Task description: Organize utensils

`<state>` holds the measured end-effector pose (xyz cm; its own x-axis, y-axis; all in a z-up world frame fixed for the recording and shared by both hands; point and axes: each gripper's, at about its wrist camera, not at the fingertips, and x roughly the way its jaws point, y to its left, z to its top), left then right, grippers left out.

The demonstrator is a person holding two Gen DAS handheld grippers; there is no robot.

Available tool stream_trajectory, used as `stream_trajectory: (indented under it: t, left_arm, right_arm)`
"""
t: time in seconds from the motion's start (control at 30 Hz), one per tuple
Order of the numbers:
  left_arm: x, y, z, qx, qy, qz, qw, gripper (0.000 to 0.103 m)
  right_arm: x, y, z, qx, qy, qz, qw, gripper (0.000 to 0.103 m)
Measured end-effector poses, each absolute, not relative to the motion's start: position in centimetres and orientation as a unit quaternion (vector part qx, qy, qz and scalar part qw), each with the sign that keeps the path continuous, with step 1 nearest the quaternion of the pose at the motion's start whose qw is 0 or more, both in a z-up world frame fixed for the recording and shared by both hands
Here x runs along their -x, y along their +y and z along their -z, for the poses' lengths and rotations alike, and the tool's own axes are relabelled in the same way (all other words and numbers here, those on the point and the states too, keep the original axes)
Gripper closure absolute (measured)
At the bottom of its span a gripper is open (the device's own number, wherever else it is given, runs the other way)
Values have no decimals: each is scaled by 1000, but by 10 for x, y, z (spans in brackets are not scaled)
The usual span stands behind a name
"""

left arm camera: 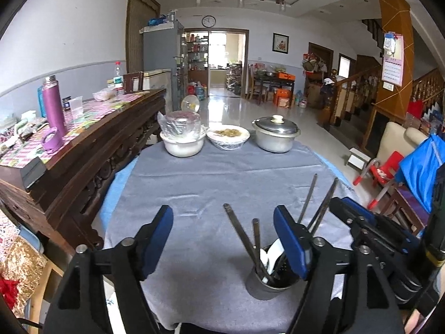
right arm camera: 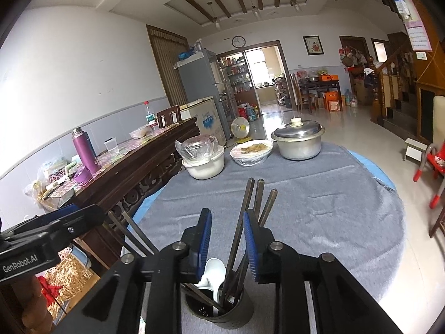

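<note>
A dark round utensil holder (left arm camera: 271, 284) (right arm camera: 219, 306) stands on the grey cloth near the table's front edge. Several dark chopsticks (left arm camera: 239, 231) (right arm camera: 244, 208) and a white spoon (left arm camera: 271, 253) (right arm camera: 215, 272) lean in it. My left gripper (left arm camera: 224, 214) is open wide with nothing between its fingers; the holder sits just under its right finger. My right gripper (right arm camera: 227, 217) hovers right above the holder, slightly open. One chopstick rises through the gap close to the right pad, and the pads do not press on it.
At the table's far edge stand a white basin (left arm camera: 183, 142) with a plastic-wrapped bowl, a wrapped plate of food (left arm camera: 228, 137) and a lidded metal pot (left arm camera: 276, 136). A dark wooden sideboard (left arm camera: 83, 161) with a purple flask (left arm camera: 54, 108) runs along the left. A red chair (left arm camera: 386, 172) stands at the right.
</note>
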<state>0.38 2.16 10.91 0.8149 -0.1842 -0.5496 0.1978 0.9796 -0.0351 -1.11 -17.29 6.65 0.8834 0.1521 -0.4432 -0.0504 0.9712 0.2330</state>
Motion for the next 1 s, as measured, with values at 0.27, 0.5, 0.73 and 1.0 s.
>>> stream_trajectory:
  t: [0.27, 0.5, 0.73, 1.0]
  left_arm:
    - [11, 19, -107, -52, 274, 62, 958, 13]
    - [26, 13, -108, -70, 266, 47, 960, 7]
    - [46, 12, -110, -89, 244, 24, 965, 3]
    - [70, 19, -109, -84, 240, 9, 967, 3]
  right_arm:
    - [23, -174, -65, -110, 250, -42, 961, 72]
    - [45, -173, -67, -106, 250, -32, 962, 49]
    - [69, -170, -71, -96, 260, -19, 961, 43]
    - [95, -173, -77, -102, 269, -7, 958, 38]
